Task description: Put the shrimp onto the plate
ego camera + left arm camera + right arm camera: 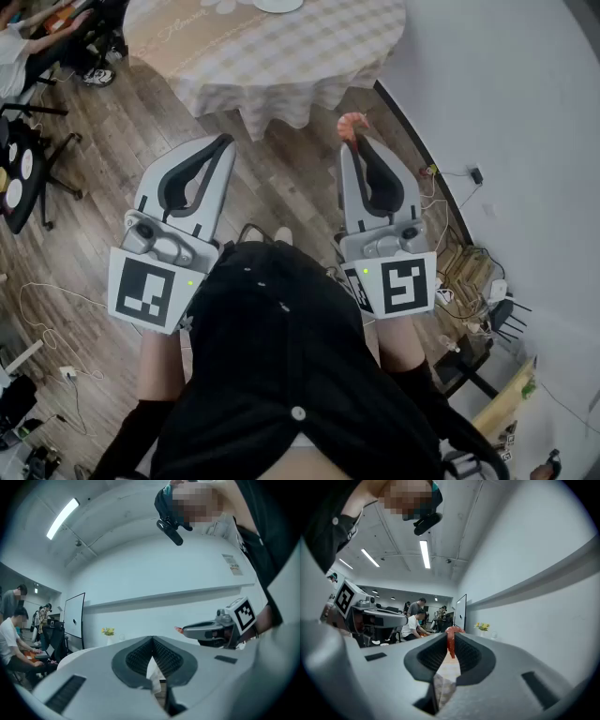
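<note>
The shrimp (450, 641) is clamped at the tips of the fingers of the right gripper (357, 141), which is held level above the wooden floor (103, 159). The fingers of the left gripper (225, 141) are closed together with nothing between them. Ahead, a white plate (278, 5) is seen on the cloth-covered round counter (281, 66), well apart from the shrimp.

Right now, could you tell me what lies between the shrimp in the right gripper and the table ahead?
Only a strip of wooden floor separates the shrimp and the table, in the head view.
</note>
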The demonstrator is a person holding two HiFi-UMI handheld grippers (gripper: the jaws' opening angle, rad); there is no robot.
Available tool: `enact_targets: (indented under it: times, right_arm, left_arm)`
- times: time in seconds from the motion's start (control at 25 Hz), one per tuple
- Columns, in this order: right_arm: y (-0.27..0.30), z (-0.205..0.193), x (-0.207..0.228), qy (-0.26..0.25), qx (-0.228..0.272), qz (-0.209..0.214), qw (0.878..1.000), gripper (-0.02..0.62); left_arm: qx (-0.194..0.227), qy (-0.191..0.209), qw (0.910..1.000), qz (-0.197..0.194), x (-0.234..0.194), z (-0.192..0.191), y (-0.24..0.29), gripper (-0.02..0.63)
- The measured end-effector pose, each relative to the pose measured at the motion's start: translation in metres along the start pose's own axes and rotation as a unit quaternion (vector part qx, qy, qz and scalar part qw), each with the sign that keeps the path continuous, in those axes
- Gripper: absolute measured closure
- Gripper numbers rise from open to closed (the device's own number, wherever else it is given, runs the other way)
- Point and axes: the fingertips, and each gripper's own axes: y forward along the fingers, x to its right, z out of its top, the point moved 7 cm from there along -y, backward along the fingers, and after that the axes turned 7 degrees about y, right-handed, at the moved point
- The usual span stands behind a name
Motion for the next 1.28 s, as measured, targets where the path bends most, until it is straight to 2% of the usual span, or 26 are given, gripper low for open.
enact_targets:
  times: [0.6, 1.28]
  right_arm:
    - [-0.004, -0.002, 0.015, 0.011, 0.005, 0.006, 1.000, 0.558]
    - [-0.018, -0.007, 0.046, 0.012, 0.008, 0.027, 1.000, 0.558]
  left_arm:
    - [-0.007, 0.005, 1.0000, 0.003, 0.011, 0.003, 0.009, 0.604]
    - [-0.009, 0.012, 0.9995, 0.028, 0.042, 0.013, 0.027, 0.604]
